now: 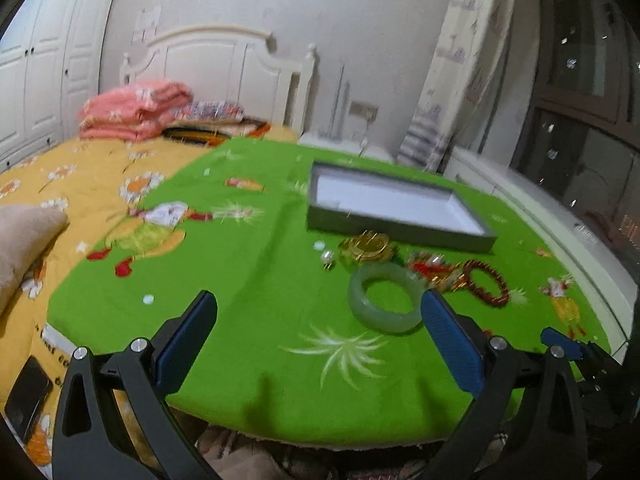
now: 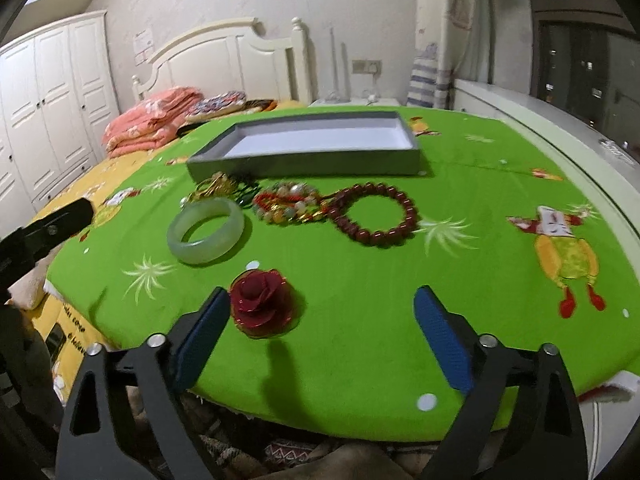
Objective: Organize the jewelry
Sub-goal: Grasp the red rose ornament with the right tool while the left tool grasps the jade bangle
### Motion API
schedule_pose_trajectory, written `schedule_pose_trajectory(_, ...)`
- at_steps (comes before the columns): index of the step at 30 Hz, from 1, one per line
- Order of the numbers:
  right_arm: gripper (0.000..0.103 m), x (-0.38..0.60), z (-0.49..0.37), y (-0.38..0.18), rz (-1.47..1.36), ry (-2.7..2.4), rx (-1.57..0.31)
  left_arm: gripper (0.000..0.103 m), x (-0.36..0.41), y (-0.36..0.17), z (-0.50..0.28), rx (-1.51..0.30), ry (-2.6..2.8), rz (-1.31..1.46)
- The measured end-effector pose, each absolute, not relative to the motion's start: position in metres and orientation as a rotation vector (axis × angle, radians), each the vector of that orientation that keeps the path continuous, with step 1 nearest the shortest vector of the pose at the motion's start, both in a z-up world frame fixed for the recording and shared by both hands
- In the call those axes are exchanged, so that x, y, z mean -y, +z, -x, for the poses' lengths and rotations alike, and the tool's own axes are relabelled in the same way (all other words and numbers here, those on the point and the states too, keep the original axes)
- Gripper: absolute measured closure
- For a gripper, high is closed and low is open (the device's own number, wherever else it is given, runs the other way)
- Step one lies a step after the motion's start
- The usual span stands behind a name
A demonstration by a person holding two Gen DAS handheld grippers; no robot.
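On the green cloth (image 2: pixel 360 320) lie a pale jade bangle (image 2: pixel 200 254), a dark red bead bracelet (image 2: pixel 372 236), a tangle of mixed beads (image 2: pixel 288 204) and gold pieces (image 2: pixel 216 188). Behind them stands a grey tray (image 2: pixel 304 162) with a white, bare floor. My right gripper (image 2: pixel 322 298) is open, low over the cloth. A dark red rose-shaped piece (image 2: pixel 262 306) sits between its fingers, right beside the left pad. My left gripper (image 1: pixel 318 304) is open with nothing between its fingers. The jade bangle (image 1: pixel 362 308) lies just inside its right fingertip, in front of the tray (image 1: pixel 400 232).
The cloth covers a round surface whose front edge (image 2: pixel 320 432) is close below the grippers. A bed with a yellow cover (image 1: pixel 80 184) and pink folded quilts (image 1: pixel 136 112) lies to the left. A dark phone (image 1: pixel 28 396) rests at the bed's near corner. A white ledge (image 2: pixel 580 152) runs along the right.
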State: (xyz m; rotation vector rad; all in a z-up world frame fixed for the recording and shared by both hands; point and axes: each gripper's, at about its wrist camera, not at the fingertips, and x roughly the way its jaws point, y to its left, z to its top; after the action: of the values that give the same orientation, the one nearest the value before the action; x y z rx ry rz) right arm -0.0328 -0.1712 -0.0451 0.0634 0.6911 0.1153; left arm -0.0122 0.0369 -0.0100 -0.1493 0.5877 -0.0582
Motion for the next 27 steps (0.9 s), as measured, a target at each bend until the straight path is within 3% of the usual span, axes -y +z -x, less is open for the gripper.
schedule_pose_trajectory(9,0.041,0.141,0.016,-0.059,0.028,0.190,-0.733,0.005,-0.026,-0.027,-0.023,-0.715,-0.123,0.030)
schedule_pose_trajectory(13,0.061,0.141,0.017,-0.061,0.056,0.194,-0.725,0.005,0.000,-0.037,-0.030,-0.730,-0.198,-0.030)
schedule_pose_trajectory(27,0.061,0.167,0.022,-0.056,-0.002,0.133,-0.702,0.005,0.032,-0.048,-0.079,-0.766,-0.244,-0.079)
